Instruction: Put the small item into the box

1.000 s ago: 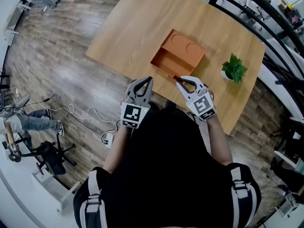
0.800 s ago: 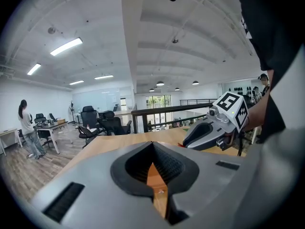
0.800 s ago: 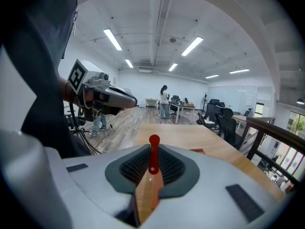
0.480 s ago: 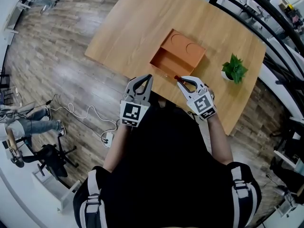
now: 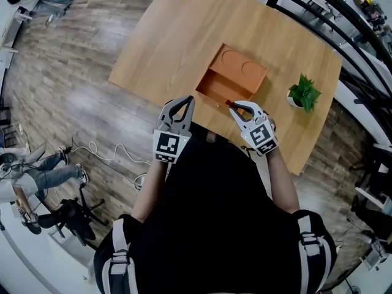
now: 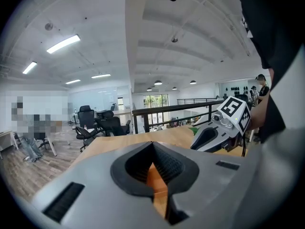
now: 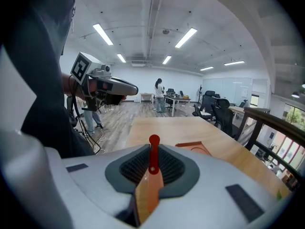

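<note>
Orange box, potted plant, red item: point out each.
orange box point(image 5: 242, 71), head view, on its flat top
potted plant point(image 5: 304, 92), head view, on its leaves
red item point(image 7: 153, 154), right gripper view, on its stem

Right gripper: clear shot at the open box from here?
Likely yes. The right gripper, shut on the small red item, is by the near edge of the box, which lies open, with nothing between.
</note>
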### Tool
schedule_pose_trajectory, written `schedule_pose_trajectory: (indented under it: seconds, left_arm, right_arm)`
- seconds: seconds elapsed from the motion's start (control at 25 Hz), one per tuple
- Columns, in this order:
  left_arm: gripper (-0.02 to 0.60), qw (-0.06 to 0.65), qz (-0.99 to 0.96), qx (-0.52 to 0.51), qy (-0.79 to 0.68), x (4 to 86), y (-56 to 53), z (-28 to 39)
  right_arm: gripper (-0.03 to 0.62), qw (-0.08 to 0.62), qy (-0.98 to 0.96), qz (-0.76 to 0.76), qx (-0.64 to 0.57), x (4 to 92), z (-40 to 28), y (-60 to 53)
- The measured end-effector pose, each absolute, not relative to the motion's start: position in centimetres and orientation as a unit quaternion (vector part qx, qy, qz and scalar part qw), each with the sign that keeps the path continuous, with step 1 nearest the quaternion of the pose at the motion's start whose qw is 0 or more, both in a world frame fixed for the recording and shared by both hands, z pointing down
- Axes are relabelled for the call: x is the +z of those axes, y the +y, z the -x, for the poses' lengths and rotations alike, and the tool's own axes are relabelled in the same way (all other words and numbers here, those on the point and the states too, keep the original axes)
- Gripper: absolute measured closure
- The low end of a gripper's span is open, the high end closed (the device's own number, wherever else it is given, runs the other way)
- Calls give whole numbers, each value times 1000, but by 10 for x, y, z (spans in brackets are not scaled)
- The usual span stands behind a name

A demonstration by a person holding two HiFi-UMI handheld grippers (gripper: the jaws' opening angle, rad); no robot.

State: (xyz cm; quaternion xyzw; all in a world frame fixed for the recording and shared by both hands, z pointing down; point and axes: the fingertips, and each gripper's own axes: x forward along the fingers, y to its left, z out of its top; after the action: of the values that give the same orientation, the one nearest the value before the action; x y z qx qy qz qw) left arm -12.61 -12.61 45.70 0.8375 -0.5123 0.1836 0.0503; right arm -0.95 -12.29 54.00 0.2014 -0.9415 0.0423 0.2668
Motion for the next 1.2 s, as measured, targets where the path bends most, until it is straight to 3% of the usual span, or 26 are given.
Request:
schedule_pose_trajectory:
  seconds: [1.2]
  left_arm:
    - [560,67,-874,206,-434,479,-213,151]
  right_arm:
    - [529,333,-907,-234,108,618,39,-184]
